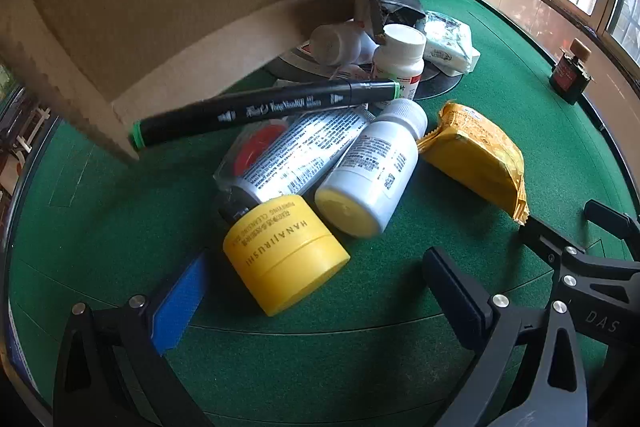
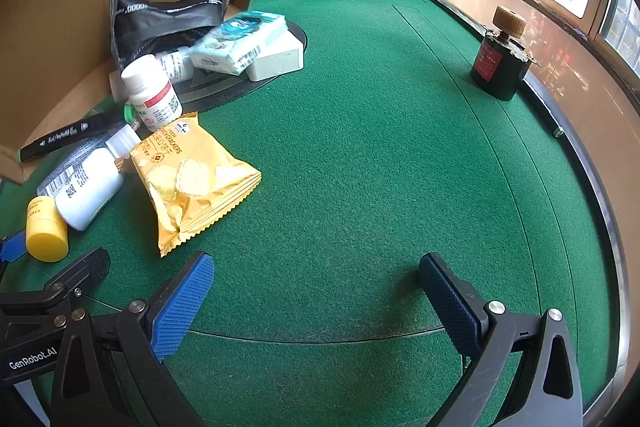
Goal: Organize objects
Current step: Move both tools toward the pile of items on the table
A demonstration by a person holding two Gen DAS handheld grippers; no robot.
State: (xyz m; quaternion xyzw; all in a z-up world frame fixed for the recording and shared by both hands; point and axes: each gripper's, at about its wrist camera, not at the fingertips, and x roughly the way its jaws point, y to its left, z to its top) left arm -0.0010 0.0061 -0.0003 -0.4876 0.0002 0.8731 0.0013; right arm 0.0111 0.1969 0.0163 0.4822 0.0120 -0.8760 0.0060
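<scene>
A heap of objects lies on the green felt table (image 1: 360,367) by a tipped cardboard box (image 1: 140,7). My left gripper (image 1: 316,291) is open, its jaws on either side of a yellow jar (image 1: 284,259) lying on its side. Behind the jar lie a white bottle with a yellow base (image 1: 372,167), a silver tube (image 1: 296,155), a black marker (image 1: 264,111) and a yellow cracker packet (image 1: 476,159). My right gripper (image 2: 316,299) is open and empty over bare felt, right of the cracker packet (image 2: 192,179) and the yellow jar (image 2: 46,231).
Further back stand a white pill bottle (image 2: 150,91), a black foil bag (image 2: 160,23), a tissue pack (image 2: 236,43) and a white block (image 2: 276,61) on a dark round disc. A dark ink bottle (image 2: 498,67) stands near the table's right rim. A chair stands beyond.
</scene>
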